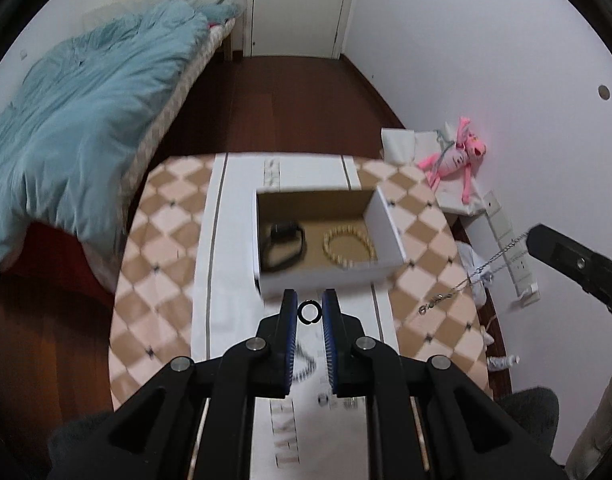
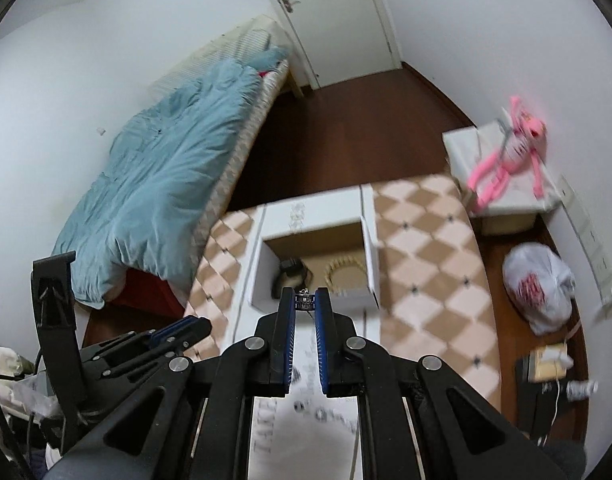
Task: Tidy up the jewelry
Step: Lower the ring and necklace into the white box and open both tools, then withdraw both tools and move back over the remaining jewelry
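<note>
My left gripper is shut on a small black ring, held just short of the open white box. The box holds a black watch and a beaded bracelet. My right gripper is shut on a silver chain. In the left wrist view the right gripper body shows at the right edge with the chain hanging down to the table. The box, watch and bracelet also show in the right wrist view.
The box stands on a white paper bag on a checkered tablecloth. A bed with a blue duvet is at left. A pink plush toy sits on a white stand at right. A plastic bag lies on the floor.
</note>
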The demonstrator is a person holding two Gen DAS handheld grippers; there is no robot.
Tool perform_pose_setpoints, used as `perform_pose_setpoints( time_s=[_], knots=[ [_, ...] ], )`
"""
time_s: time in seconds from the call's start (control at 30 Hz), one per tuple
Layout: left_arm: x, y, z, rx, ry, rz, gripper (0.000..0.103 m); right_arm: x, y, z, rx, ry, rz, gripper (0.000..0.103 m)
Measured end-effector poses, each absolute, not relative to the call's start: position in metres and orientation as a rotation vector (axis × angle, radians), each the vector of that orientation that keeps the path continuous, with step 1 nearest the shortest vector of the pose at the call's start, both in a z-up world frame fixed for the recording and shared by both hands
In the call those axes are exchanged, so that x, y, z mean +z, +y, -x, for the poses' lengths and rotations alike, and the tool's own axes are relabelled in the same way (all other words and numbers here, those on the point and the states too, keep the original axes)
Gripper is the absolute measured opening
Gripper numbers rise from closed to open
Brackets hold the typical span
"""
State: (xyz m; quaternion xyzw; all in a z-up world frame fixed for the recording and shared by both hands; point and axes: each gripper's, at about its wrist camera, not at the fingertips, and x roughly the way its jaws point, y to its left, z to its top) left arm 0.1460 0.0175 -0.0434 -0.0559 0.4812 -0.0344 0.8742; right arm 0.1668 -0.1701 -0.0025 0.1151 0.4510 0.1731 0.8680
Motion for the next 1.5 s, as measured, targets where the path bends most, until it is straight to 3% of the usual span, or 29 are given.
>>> perform_pose_setpoints(
  time_s=[0.27,0.6,0.83,0.9,0.93,0.97,1.0,1.03,1.07,1.1,1.17,1.27,1.43,1.5],
  knots=[
    [-0.053,0.033,-0.206,-0.074,1.034,0.143,0.010,-0.011,-0.146,-0.244,0.396,0.977,-0.249,0.010],
    [-0.113,0.047,-0.272,-0.114,1.199,0.243,0.010,-0.084,-0.121,-0.322,0.400,1.139,-0.216,0.010],
    [-0.126,0.046,-0.303,-0.120,1.248,0.237,0.011,-0.130,-0.113,-0.359,0.396,1.257,-0.186,0.010],
    [-0.122,0.046,-0.306,-0.112,1.237,0.221,0.014,-0.139,-0.112,-0.365,0.401,1.293,-0.188,0.011],
    [-0.121,0.047,-0.308,-0.103,1.232,0.210,0.021,-0.143,-0.111,-0.367,0.401,1.312,-0.183,0.011],
    [-0.120,0.048,-0.310,-0.096,1.231,0.204,0.031,-0.146,-0.112,-0.368,0.391,1.326,-0.173,0.016],
    [-0.120,0.049,-0.310,-0.085,1.230,0.198,0.038,-0.148,-0.113,-0.368,0.384,1.332,-0.164,0.031],
    [-0.119,0.050,-0.310,-0.074,1.227,0.196,0.057,-0.150,-0.115,-0.368,0.378,1.338,-0.160,0.042],
    [-0.119,0.053,-0.311,-0.063,1.225,0.195,0.078,-0.152,-0.117,-0.368,0.366,1.340,-0.157,0.060],
    [-0.119,0.055,-0.311,-0.051,1.221,0.193,0.083,-0.152,-0.119,-0.366,0.356,1.340,-0.150,0.068],
    [-0.119,0.059,-0.307,-0.017,1.210,0.178,0.085,-0.152,-0.122,-0.362,0.336,1.336,-0.128,0.069],
    [-0.119,0.064,-0.298,0.040,1.184,0.144,0.088,-0.152,-0.125,-0.353,0.274,1.326,-0.056,0.089],
    [-0.124,0.066,-0.275,0.103,1.138,0.080,0.093,-0.161,-0.125,-0.336,0.163,1.317,0.070,0.091],
    [-0.129,0.066,-0.269,0.118,1.137,0.068,0.093,-0.166,-0.124,-0.330,0.140,1.314,0.096,0.097]
  ],
)
